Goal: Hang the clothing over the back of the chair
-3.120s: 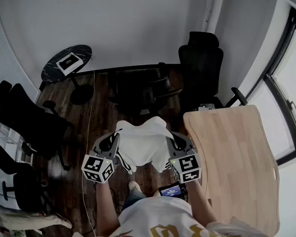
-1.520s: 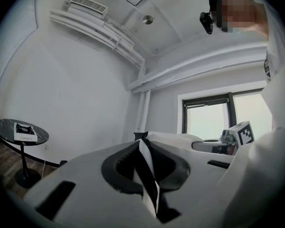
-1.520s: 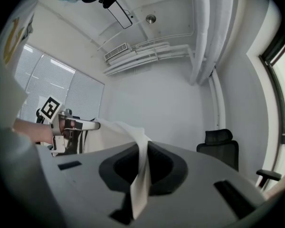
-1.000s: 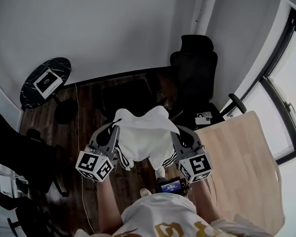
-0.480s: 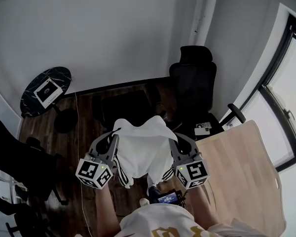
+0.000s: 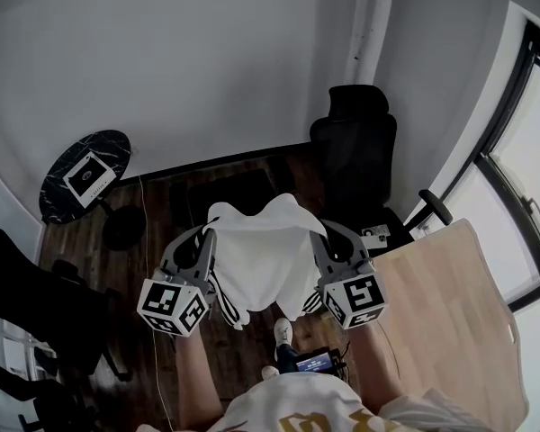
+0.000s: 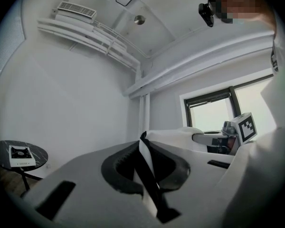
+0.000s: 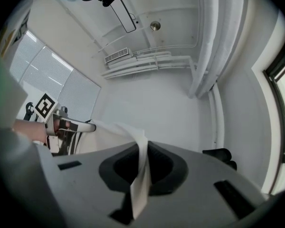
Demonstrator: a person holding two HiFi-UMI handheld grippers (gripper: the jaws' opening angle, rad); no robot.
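Observation:
A white garment [image 6: 261, 250] with black stripes at its lower edge hangs spread between my two grippers at chest height. My left gripper [image 6: 211, 234] is shut on its left top corner and my right gripper [image 6: 313, 234] on its right top corner. In the left gripper view the striped cloth [image 7: 145, 153] is pinched between the closed jaws; in the right gripper view a white fold [image 8: 141, 165] is pinched the same way. A low black chair [image 6: 234, 192] stands just beyond the garment, partly hidden by it. A tall black office chair [image 6: 355, 147] stands further right.
A round black side table [image 6: 81, 176] with a white box stands at the left by the wall. A wooden desk [image 6: 441, 304] lies at my right under a window [image 6: 522, 178]. More black chairs [image 6: 27, 295] crowd the left edge. A cable runs down the dark floor.
Both grippers have lifted the garment a little and carried it towards the low chair. It stays stretched between them, and both jaws stay closed.

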